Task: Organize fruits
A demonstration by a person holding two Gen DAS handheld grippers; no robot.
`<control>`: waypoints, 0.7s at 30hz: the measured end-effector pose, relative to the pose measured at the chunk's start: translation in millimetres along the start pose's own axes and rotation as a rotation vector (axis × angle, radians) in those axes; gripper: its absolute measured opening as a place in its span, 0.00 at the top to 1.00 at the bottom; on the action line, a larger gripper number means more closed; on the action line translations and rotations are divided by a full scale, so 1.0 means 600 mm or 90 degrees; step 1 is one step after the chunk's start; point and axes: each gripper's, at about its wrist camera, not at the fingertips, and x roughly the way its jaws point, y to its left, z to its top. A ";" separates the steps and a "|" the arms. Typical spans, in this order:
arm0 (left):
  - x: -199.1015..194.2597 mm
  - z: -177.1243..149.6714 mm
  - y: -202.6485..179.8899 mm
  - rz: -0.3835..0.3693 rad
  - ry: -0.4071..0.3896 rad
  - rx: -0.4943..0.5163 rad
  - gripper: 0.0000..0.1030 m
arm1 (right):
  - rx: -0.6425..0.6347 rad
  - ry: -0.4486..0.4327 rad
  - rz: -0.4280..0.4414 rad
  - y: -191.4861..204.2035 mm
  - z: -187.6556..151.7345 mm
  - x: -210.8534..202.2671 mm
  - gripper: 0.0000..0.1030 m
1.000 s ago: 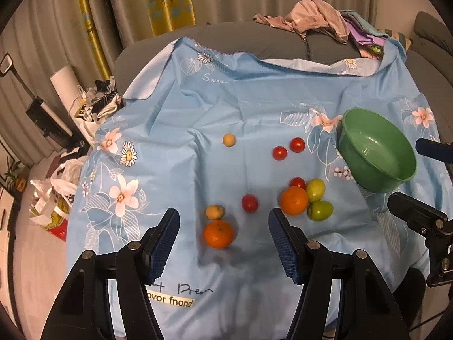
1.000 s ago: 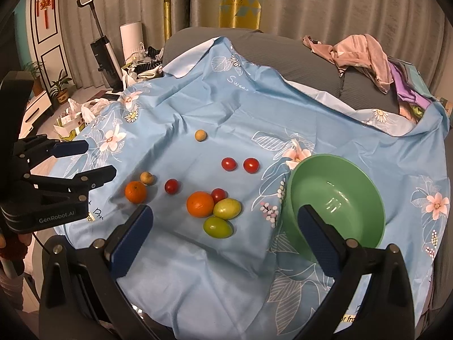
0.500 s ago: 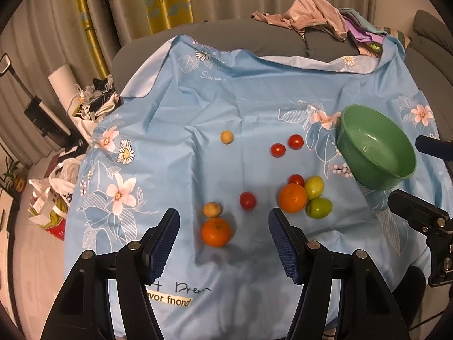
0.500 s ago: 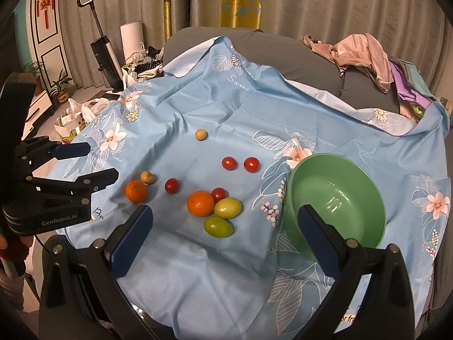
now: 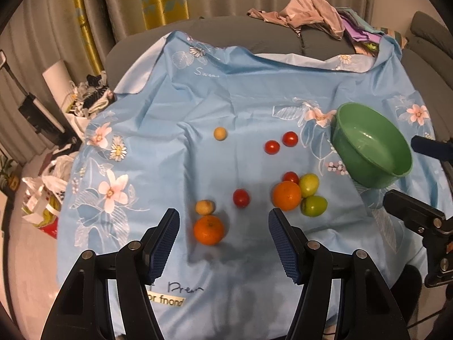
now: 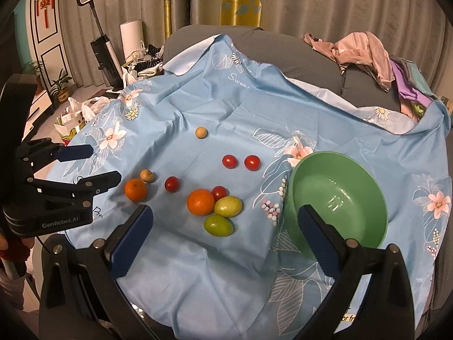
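Left wrist view: the left claw has dropped and eased forward since a second ago; the small orange now sits lower in frame, between the wide-spread, empty fingers and just ahead of them. A tan fruit touches the orange's far side. A red tomato lies ahead, slightly right. Further right of the claw, a cluster: big orange, two green fruits, another tomato tucked behind. Two more tomatoes and a second tan fruit lie well ahead on the blue cloth. The green bowl stands far right, holding nothing. The fruit itself has not shifted.

Right wrist view: almost unchanged from the earlier frame. The right claw hangs wide and empty; the cluster of big orange and green fruits lies between and just ahead of its fingers. The bowl sits behind the right finger, nothing inside. The left claw is off to the left, beside the small orange.
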 end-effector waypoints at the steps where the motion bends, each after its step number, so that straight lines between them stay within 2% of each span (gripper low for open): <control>1: 0.001 0.002 0.003 -0.005 0.002 -0.001 0.36 | 0.004 0.000 0.008 0.001 -0.003 0.005 0.00; 9: 0.024 -0.015 0.032 -0.045 0.021 -0.027 0.37 | -0.005 -0.017 0.062 -0.007 -0.037 0.032 0.00; 16: 0.076 -0.052 0.045 -0.067 0.046 -0.027 0.37 | 0.023 0.024 0.120 -0.006 -0.075 0.098 0.02; 21: 0.113 -0.063 0.049 -0.089 0.058 -0.028 0.37 | 0.027 0.034 0.131 -0.007 -0.093 0.148 0.15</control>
